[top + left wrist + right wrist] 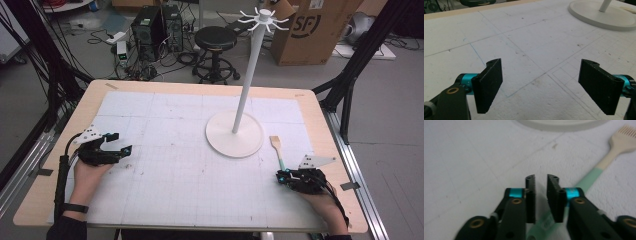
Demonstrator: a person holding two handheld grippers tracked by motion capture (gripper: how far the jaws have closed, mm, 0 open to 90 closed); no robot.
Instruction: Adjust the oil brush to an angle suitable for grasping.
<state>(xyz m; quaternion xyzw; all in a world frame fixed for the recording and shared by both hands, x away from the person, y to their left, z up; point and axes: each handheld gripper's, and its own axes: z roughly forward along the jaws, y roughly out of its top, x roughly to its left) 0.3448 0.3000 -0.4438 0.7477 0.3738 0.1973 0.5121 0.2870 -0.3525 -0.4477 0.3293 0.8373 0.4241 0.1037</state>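
A small brush-like spatula (277, 148) with a cream toothed head and a mint-green handle lies flat on the white mat, right of the stand's base. My right gripper (280, 175) rests low at the handle's near end. In the right gripper view its jaws (541, 178) stand a narrow gap apart with only mat between the tips; the spatula (609, 160) runs from under the right jaw up to the right. My left gripper (122, 142) sits at the table's left with its jaws (540, 82) wide open and nothing between them.
A white stand with a round base (222, 140) and a tall pole (247, 75) topped by radiating hooks stands right of the mat's middle. Its base (599, 18) lies far ahead of the left gripper. Beyond the table are a stool (215, 40), computers and a cardboard box (310, 30).
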